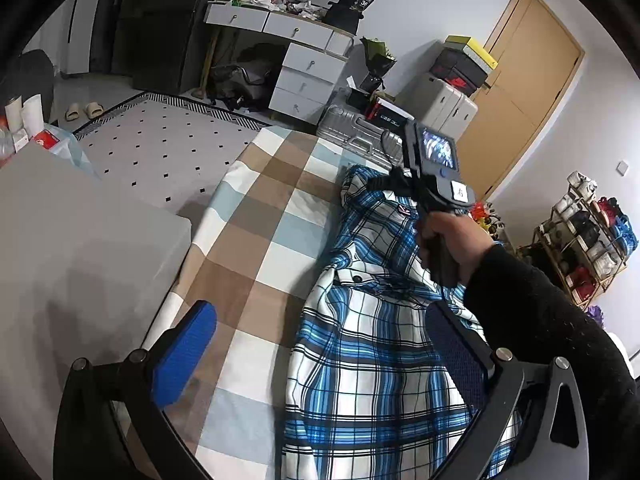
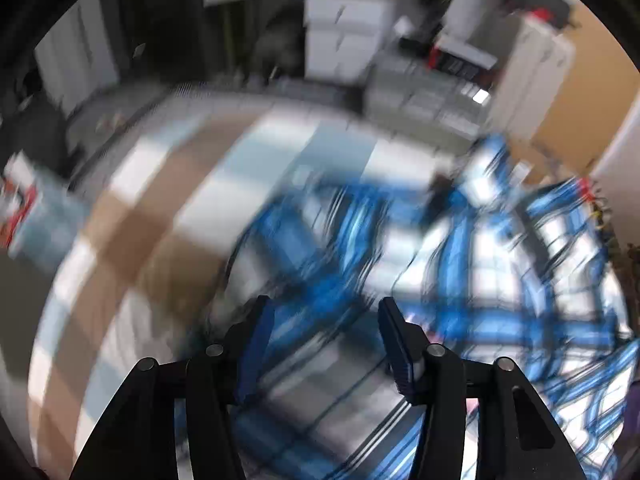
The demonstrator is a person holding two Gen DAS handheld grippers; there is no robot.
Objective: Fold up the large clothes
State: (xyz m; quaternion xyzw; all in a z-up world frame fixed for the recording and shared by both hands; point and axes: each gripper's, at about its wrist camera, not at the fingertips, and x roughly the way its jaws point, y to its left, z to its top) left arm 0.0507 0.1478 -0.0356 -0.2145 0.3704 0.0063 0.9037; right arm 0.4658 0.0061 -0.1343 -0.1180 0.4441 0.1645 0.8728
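While the left gripper (image 1: 320,360) held its blue-padded fingers (image 1: 184,354) spread wide and released, nothing clamped between them, it hovered over the blue plaid shirt (image 1: 372,356) lying flat on the checked bed (image 1: 260,208). The right gripper (image 2: 324,344) had its fingers (image 2: 394,356) parted above the same shirt, gripping nothing visible through the blur, carried by a hand (image 1: 452,240) in a black sleeve (image 1: 552,320).

Right wrist view: motion-blurred throughout.
Blue-and-white plaid cotton shirt (image 2: 460,248): smeared, folds unreadable.
Same shirt, left wrist view (image 1: 360,360): cut off at 6 o'clock; part hidden behind black-sleeved arm (image 1: 560,340) at 4 o'clock.
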